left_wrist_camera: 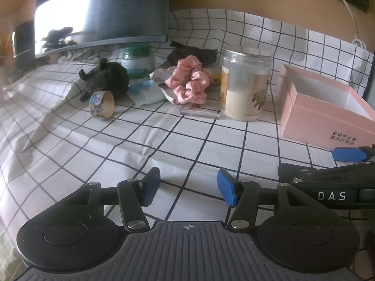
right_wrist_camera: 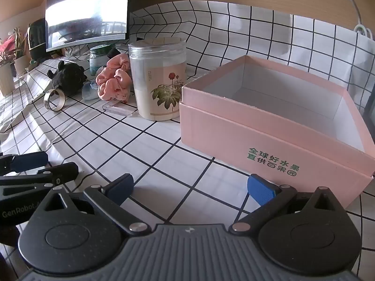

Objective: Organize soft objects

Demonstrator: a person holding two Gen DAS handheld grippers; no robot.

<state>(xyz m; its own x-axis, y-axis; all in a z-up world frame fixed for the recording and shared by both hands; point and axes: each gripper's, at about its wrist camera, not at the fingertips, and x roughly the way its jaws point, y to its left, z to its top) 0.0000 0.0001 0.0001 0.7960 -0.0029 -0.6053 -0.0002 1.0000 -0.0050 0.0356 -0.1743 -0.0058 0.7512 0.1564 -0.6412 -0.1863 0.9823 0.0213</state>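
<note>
A pink scrunchie (left_wrist_camera: 188,82) (right_wrist_camera: 114,80) lies at the back of the checked tablecloth, left of a clear jar (left_wrist_camera: 246,84) (right_wrist_camera: 159,77). A black plush toy (left_wrist_camera: 105,79) (right_wrist_camera: 69,76) sits further left, and a dark cloth (left_wrist_camera: 192,53) lies behind the scrunchie. An open pink box (left_wrist_camera: 328,107) (right_wrist_camera: 269,135) stands on the right and looks empty inside. My left gripper (left_wrist_camera: 188,187) hovers open over bare cloth, well short of the soft things. My right gripper (right_wrist_camera: 191,188) stands wide open just in front of the box, holding nothing.
A tape roll (left_wrist_camera: 102,105) (right_wrist_camera: 54,99), a plastic packet (left_wrist_camera: 147,92), a clear acrylic block (left_wrist_camera: 199,112) and a green-lidded jar (left_wrist_camera: 137,58) crowd around the soft things. A monitor (left_wrist_camera: 100,11) stands behind them. Potted plants (right_wrist_camera: 9,56) line the far left.
</note>
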